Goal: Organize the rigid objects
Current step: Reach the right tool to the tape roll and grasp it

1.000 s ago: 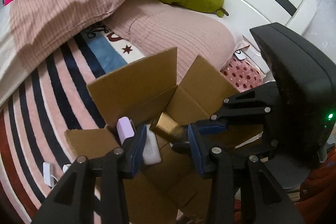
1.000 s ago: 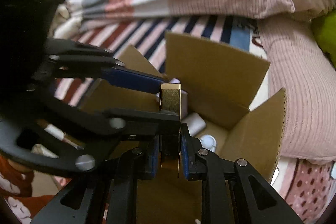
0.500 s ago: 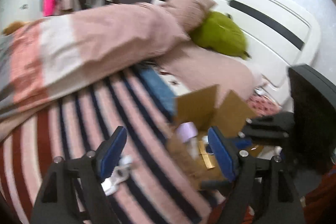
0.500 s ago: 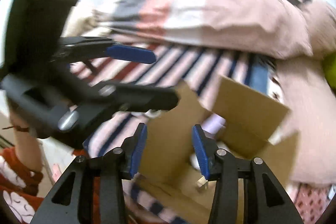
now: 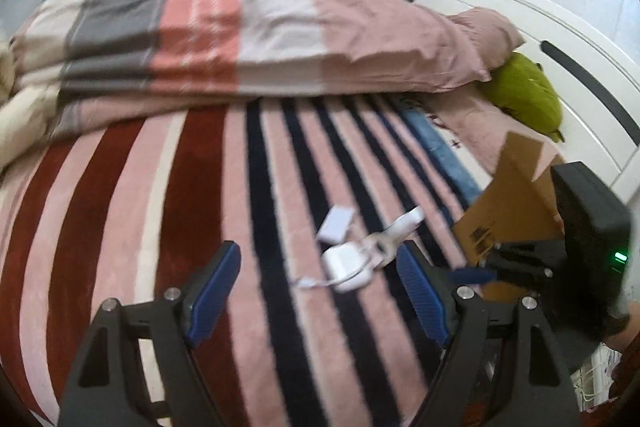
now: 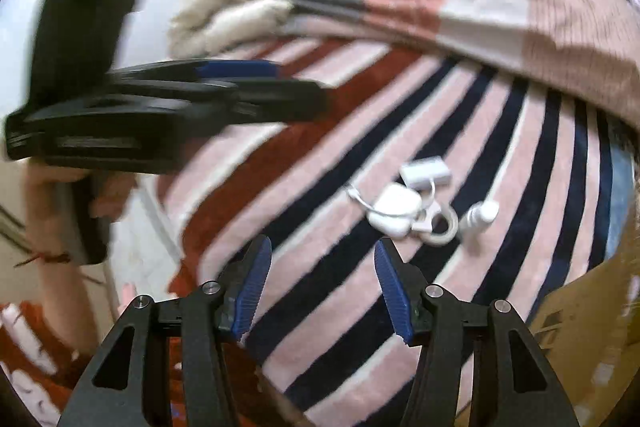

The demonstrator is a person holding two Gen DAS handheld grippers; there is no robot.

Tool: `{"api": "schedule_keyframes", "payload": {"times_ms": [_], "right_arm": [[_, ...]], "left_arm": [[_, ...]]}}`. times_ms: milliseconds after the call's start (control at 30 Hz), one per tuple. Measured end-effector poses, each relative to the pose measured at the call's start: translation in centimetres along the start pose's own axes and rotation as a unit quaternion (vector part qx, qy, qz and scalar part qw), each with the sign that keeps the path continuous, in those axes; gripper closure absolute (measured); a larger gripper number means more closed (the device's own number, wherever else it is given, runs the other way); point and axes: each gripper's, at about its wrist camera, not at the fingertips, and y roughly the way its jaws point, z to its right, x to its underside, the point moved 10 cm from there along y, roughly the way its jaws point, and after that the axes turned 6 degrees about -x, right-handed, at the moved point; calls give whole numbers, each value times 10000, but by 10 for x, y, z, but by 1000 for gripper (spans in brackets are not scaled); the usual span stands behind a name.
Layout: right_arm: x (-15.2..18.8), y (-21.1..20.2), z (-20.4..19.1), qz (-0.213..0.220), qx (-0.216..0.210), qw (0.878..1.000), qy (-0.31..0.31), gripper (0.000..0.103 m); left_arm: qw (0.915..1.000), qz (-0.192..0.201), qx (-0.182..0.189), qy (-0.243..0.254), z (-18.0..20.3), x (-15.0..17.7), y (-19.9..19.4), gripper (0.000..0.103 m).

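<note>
The left gripper (image 5: 320, 291) stands wide apart and empty above the striped bedspread (image 5: 192, 211), its ribbed blue pads (image 5: 214, 285) spread either side of a small cluster of white items; the right gripper (image 6: 322, 287) is likewise parted, at a moderate gap, with nothing between its blue pads (image 6: 254, 287). Both views are smeared by motion, so fine detail is hard to read. From the right wrist, the left gripper's black body is a blurred dark mass at the upper left, held by a bare hand (image 6: 60, 195) whose wrist runs out of frame. The cardboard box (image 5: 508, 211) is cut off at the right edge in the left view and shows only as a brown corner at the lower right in the right view; its inside is hidden. On the bedspread, near the box, lie a rounded white case (image 6: 396, 209) with a thin white cord, a flat white rectangular adapter (image 6: 426, 171) just beyond it, a pale ring (image 6: 444, 227) touching the case, and a small white bottle (image 6: 480, 217) beside the ring. What the ring is made of cannot be told. Behind them lies a rumpled pink, grey and white duvet (image 5: 248, 27), with a green plush toy (image 5: 524, 99) half tucked under a pink pillow (image 5: 484, 27).
</note>
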Motion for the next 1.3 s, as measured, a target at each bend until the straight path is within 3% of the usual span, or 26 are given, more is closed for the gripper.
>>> {"api": "schedule_keyframes", "payload": {"times_ms": [167,333,533,567,633,833,867,900,967,1100,1133,1167,1300], "right_arm": [[13,36,60,-13,1020,9931,583,53],[13,51,89,143,1190,9898,777,53],[5,58,100,522,1096,9898,744,56],[3,60,100,557,1032,9904,739,65],[2,64,99,507,1057,9911,631,100],[13,54,83,290,1108,9921,511,98],[13,53,85,312,1141,9912,589,94],[12,53,87,337,1145,9908,642,83],[5,56,93,455,1129,9899,725,80],[-6,67,101,587,1074,9891,818,82],[-8,69,102,586,1184,9882,778,86],[-8,68,103,584,1226,9877,779,97],[4,57,96,514,1201,9886,755,99]], "left_arm": [[9997,-108,39,-237,-19,25,10,25],[9993,-152,28,-339,-26,34,12,25],[9992,-150,10,-365,-26,36,10,25],[9992,-148,3,-370,-27,36,10,25],[9992,-147,3,-361,-26,36,9,25],[9995,-147,89,-278,-14,31,9,25],[9995,-134,93,-271,-12,31,8,25],[9995,-127,101,-261,-10,30,7,25],[9997,-111,109,-207,-8,29,4,25],[9997,-114,-7,-205,-12,28,1,25],[9997,-114,-20,-205,-13,28,0,25],[9997,-111,-27,-209,-14,28,0,25],[9997,-94,20,-234,-14,27,1,25]]}}
